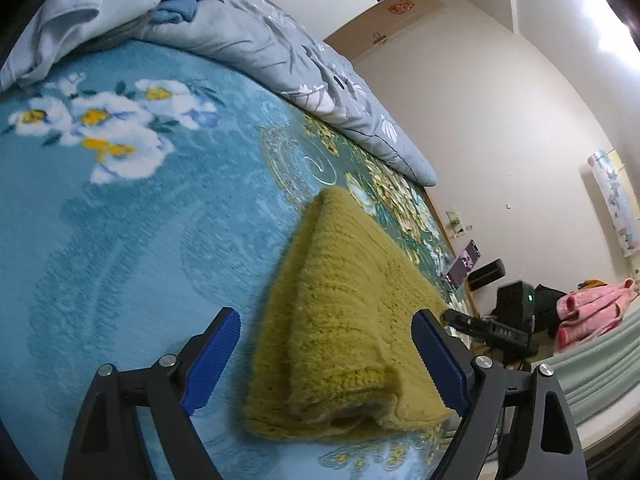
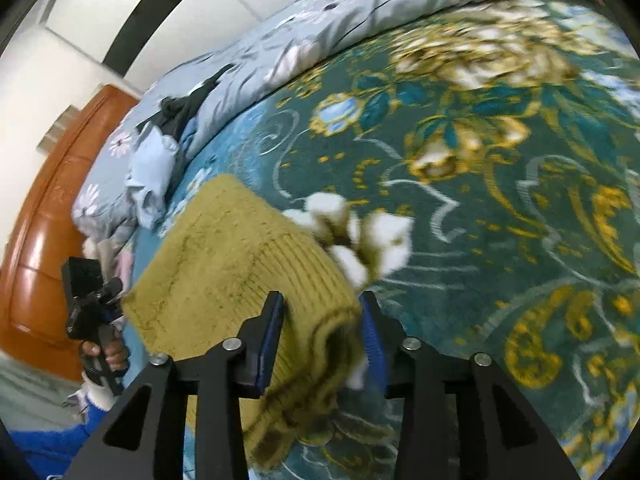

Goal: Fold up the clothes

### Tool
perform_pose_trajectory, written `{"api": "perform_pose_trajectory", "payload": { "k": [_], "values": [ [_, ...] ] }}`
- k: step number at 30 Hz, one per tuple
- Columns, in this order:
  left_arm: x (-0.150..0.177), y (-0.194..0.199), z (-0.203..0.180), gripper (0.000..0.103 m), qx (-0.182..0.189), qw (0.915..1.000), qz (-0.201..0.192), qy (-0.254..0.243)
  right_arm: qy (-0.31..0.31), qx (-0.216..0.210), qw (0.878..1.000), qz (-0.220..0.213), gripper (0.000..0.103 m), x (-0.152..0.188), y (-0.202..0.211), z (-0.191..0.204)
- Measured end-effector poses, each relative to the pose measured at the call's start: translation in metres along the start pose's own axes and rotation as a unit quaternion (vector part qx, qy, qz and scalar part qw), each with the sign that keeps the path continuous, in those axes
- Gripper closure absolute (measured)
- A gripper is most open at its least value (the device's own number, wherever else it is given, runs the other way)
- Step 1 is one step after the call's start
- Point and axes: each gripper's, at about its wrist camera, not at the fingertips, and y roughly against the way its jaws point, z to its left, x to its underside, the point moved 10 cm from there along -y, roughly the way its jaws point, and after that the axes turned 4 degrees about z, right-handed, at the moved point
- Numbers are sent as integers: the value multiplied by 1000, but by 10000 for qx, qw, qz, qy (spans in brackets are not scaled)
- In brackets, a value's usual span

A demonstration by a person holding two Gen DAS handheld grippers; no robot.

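Observation:
An olive-yellow knitted sweater (image 1: 340, 312) lies folded on the blue floral blanket (image 1: 132, 240). My left gripper (image 1: 326, 356) is open wide, low over the sweater's near end, one blue pad on each side and neither touching the knit. In the right wrist view the sweater's ribbed hem (image 2: 320, 344) sits between the blue pads of my right gripper (image 2: 322, 340). The left pad is against the knit, and a sliver of blanket shows beside the right pad, so the jaws look slack. The right gripper (image 1: 460, 318) shows at the sweater's far right. A hand (image 2: 106, 354) holds the left tool.
A grey floral duvet (image 1: 320, 76) runs along the far side of the bed. Loose clothes (image 2: 160, 148) are piled near the orange-brown headboard (image 2: 48, 216). A phone (image 1: 464, 264) stands at the bed's edge. A pink garment (image 1: 588, 312) lies on pale green bedding beyond.

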Motion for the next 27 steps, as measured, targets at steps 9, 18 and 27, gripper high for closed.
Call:
{"api": "perform_pose_trajectory", "payload": {
  "k": [9,18,27],
  "values": [
    [10,-3,-10,35,31,10000,46,-74,-806,-838,9924,-396,61,72,5,21],
    [20,1,-7,56,-23,9999,14,145,-899,-1269,9870,-414,63,97,-8,52],
    [34,6,-23,62,93,9999,24,-31,-626,-1244,9860,-920,95,89,25,63]
  ]
}}
